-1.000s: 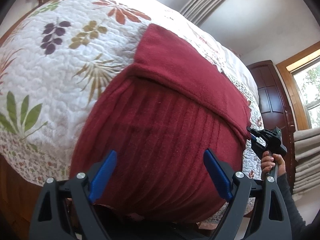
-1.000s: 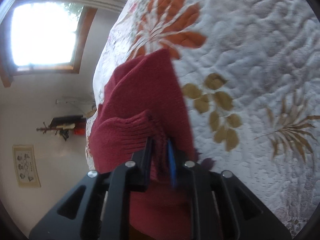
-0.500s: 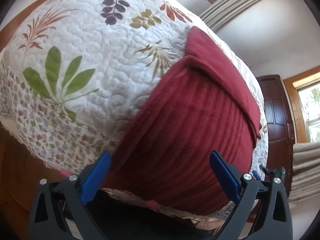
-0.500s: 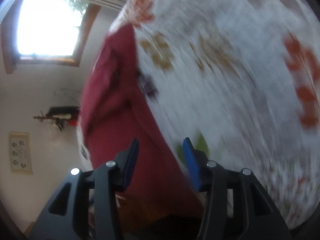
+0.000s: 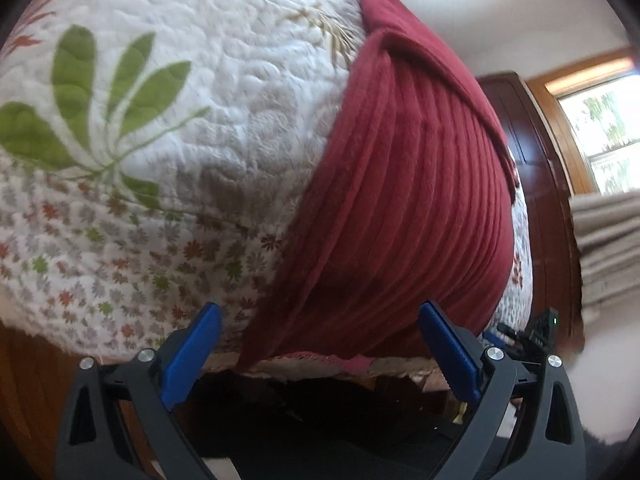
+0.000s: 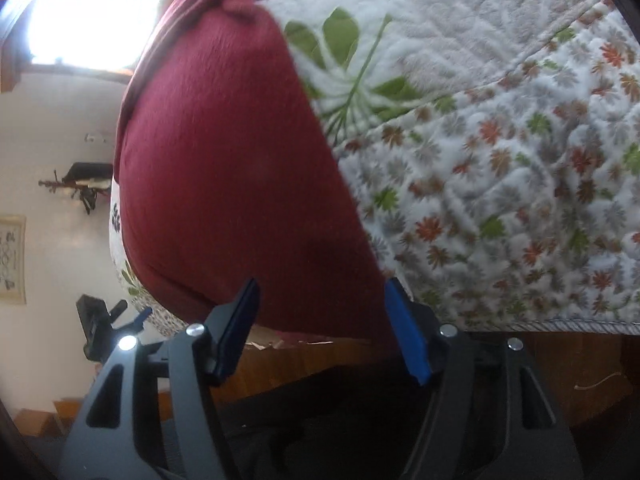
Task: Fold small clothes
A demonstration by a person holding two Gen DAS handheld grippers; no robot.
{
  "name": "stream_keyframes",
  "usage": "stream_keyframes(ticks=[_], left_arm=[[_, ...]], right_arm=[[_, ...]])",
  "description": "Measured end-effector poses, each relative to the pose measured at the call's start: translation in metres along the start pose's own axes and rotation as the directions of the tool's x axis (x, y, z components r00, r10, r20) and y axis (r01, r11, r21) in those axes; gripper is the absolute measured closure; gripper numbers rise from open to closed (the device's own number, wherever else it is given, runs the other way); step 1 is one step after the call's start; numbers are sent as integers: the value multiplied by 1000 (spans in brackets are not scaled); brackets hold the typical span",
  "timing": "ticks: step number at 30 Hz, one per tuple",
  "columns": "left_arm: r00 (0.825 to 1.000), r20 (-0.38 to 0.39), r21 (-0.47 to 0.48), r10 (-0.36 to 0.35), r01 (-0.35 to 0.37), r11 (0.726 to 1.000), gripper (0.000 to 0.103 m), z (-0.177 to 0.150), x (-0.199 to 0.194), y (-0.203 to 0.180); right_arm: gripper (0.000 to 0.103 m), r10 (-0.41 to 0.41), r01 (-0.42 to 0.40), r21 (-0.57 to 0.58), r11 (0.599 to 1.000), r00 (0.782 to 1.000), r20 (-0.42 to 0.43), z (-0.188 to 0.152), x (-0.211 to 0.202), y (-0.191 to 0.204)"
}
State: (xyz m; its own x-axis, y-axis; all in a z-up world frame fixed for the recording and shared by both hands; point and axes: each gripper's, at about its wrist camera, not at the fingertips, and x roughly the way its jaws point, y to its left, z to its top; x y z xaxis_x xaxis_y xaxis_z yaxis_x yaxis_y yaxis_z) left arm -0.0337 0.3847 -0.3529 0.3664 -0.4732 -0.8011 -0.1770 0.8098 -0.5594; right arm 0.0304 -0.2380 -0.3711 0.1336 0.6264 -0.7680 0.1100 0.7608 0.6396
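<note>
The left tongs are spread wide and nothing is held between them; the right tongs are spread too and are empty. A red garment is laid on the quilt of a bed, near its edge, with its lower hem hanging a little over the side. One flap is folded across the far end of the garment. The right tongs are also seen in the left view, low beside the bed edge. A window is seen behind.
</note>
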Motion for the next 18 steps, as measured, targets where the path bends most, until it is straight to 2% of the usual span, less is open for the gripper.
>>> stream_keyframes(ticks=[3,7,12,15,18], left_arm=[[1000,-13,30,11,-11,999,4,-2,8,4],[1000,-27,46,1,0,999,4,-4,17,5],[997,-78,54,-6,11,998,4,-5,48,6],[992,-116,61,-50,57,996,4,-8,57,1],[990,-132,85,-55,67,994,4,-9,64,-6]], right_arm=[[38,-29,29,-25,999,1000,5,-1,8,4],[38,-27,28,-20,999,1000,6,-10,10,-4],[35,-48,47,-26,999,999,-23,-17,19,-11],[35,-28,27,-50,998,999,-22,-22,23,1],[35,-25,23,-67,997,999,-22,-29,30,11]])
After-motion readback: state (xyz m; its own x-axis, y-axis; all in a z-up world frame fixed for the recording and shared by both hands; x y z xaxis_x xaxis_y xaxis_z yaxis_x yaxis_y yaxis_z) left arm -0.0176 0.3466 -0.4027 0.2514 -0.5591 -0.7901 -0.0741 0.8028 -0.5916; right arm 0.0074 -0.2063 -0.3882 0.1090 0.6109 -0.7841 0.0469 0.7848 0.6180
